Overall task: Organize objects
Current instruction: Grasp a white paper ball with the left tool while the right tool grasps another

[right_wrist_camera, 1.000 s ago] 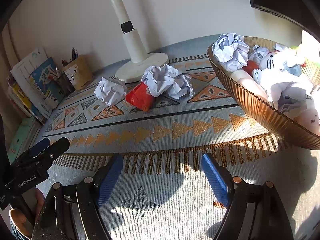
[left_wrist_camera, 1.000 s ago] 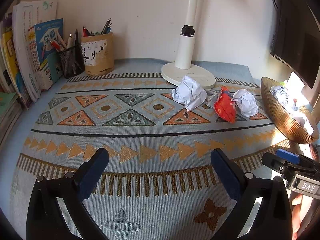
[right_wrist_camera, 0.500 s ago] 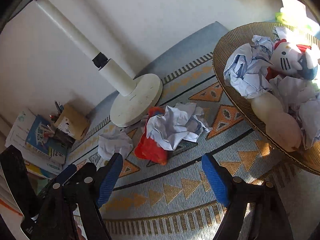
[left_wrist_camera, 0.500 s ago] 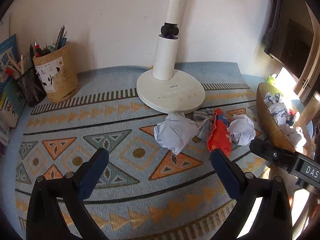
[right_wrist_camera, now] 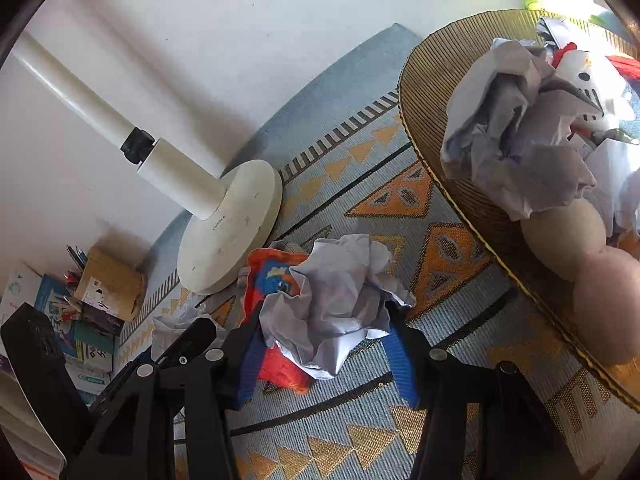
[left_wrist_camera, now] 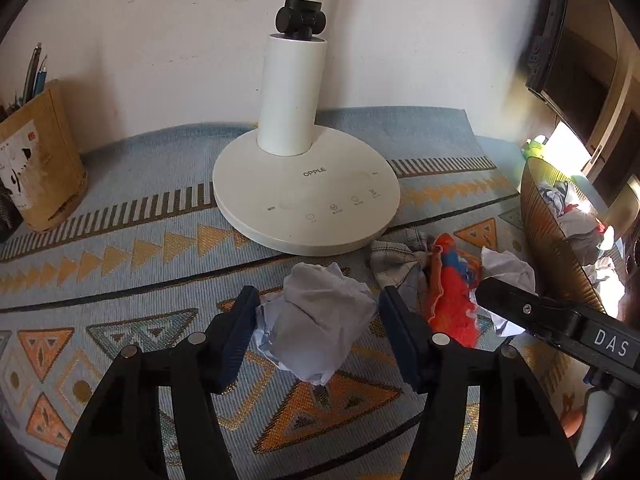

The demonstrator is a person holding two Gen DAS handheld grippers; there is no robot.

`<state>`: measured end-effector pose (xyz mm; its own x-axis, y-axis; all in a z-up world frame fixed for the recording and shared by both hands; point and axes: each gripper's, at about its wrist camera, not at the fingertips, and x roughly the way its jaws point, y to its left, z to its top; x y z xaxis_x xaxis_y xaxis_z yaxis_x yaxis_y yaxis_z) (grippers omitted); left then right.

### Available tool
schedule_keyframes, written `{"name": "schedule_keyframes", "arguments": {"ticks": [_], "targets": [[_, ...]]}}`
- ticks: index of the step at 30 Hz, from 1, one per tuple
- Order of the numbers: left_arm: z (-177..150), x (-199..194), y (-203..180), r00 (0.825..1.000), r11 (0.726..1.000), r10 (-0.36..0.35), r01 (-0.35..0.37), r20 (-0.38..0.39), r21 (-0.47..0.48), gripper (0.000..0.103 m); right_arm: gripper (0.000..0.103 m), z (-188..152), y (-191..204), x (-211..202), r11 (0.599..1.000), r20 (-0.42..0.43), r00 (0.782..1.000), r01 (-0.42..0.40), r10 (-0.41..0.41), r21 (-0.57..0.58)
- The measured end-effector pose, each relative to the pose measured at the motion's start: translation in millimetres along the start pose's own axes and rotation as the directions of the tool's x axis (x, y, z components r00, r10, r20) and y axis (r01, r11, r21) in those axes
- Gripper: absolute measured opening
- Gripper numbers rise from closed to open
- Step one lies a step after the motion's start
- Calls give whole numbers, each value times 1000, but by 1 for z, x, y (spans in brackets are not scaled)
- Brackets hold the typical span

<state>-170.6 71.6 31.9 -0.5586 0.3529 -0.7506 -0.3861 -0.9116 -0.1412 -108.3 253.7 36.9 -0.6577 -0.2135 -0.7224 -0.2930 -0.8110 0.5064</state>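
A crumpled white paper ball [left_wrist_camera: 316, 320] lies on the patterned mat in front of the lamp. My left gripper [left_wrist_camera: 318, 312] has it between its blue pads; the jaws are closing and both pads touch the paper. To its right lie a red-orange toy [left_wrist_camera: 452, 304] and a second paper ball [left_wrist_camera: 508, 272]. My right gripper [right_wrist_camera: 326, 340] straddles that second paper ball [right_wrist_camera: 332, 300], jaws closing, with the pads against its sides. The toy [right_wrist_camera: 272, 276] lies partly under this ball. A ribbed golden bowl [right_wrist_camera: 440, 92] at the right holds several paper balls and soft toys.
The white lamp base [left_wrist_camera: 306, 192] stands just behind the paper balls, close to the wall. A grey checked cloth [left_wrist_camera: 394, 256] lies by the toy. A brown pen holder [left_wrist_camera: 36, 176] and books [right_wrist_camera: 60, 320] stand at the far left. The bowl [left_wrist_camera: 552, 240] stands close on the right.
Both grippers have moved forward over the mat up to the paper balls. Their jaws, wide apart before, have narrowed around one ball each.
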Motion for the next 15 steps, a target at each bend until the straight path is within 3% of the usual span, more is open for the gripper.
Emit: {"name": "schedule_keyframes", "arguments": {"ticks": [5,8,10,15], "targets": [[-7,-22,-9,999,999,-1,-1,32,40,54,50,-14,-1,-24,998,28,998,-47,48,-50],[-20,-49,-8,999,1000,-4,3,52,25,54,50,-27,11,-56,980,52,995,-72,83,-186],[-34,-69,-10,998,1000,-12,11,65,4,54,51,-42,15,-75,950,39,995,-78,94,-304],[-85,-109,-26,997,998,-13,18,78,-59,54,51,-84,3,-98,831,-80,993,-118,89,-544]]}}
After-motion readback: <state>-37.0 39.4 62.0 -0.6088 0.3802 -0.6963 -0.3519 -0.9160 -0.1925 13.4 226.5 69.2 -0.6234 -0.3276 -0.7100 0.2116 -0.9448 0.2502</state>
